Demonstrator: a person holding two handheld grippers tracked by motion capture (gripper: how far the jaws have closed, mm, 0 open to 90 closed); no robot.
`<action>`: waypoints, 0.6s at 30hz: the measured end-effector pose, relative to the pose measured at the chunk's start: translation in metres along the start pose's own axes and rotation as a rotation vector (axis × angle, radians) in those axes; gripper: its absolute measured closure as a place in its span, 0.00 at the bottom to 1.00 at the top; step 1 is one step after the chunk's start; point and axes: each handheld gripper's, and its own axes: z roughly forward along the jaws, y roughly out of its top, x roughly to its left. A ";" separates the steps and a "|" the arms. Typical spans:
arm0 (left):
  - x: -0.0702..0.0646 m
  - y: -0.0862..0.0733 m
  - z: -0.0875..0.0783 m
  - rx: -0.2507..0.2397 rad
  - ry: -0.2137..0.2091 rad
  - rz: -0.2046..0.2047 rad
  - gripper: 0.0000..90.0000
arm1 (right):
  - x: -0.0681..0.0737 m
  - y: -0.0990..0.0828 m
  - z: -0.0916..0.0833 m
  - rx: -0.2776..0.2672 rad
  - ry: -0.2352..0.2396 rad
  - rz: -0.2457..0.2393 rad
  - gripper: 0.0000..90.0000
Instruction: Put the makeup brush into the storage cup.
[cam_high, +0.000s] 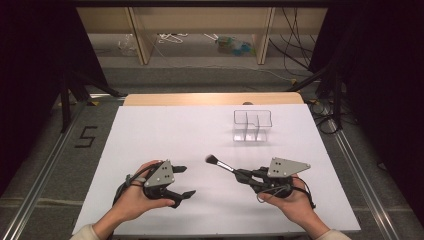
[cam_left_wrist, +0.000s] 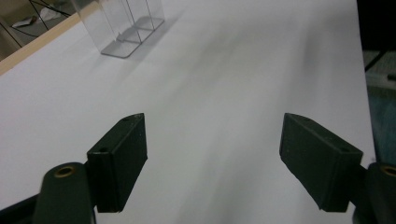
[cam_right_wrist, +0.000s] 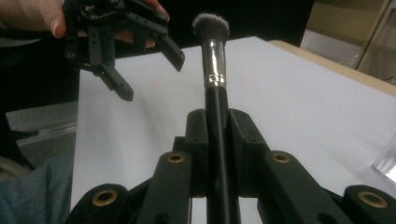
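Note:
A makeup brush (cam_high: 220, 163) with a black handle, silver ferrule and dark bristles sticks out of my right gripper (cam_high: 246, 175), which is shut on its handle; the bristle end (cam_right_wrist: 211, 25) points toward the left hand. The brush (cam_right_wrist: 215, 93) runs up between the two black jaws. My left gripper (cam_high: 184, 181) stands open low over the white sheet at the front left, nothing between its pads (cam_left_wrist: 123, 158). It also appears as the far gripper (cam_right_wrist: 149, 70), jaws apart. A clear divided holder (cam_high: 252, 125) stands upright toward the back right of the sheet, and its base (cam_left_wrist: 126, 28) shows at top left.
The white sheet (cam_high: 165, 135) covers the table, with a wooden edge (cam_high: 210, 98) at the back. Beyond it are shelf legs, cables and a plastic bottle on the floor. Metal rails run along both sides of the table.

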 end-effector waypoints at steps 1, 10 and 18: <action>0.000 0.000 0.000 0.000 0.000 0.000 0.26 | 0.000 0.000 0.000 0.000 0.000 0.000 0.88; 0.001 0.011 0.014 -0.144 -0.064 -0.198 0.27 | 0.000 0.004 0.013 -0.044 0.008 0.035 0.88; 0.003 0.020 0.025 -0.269 -0.153 -0.411 0.32 | 0.007 0.006 0.023 -0.044 0.025 0.018 0.88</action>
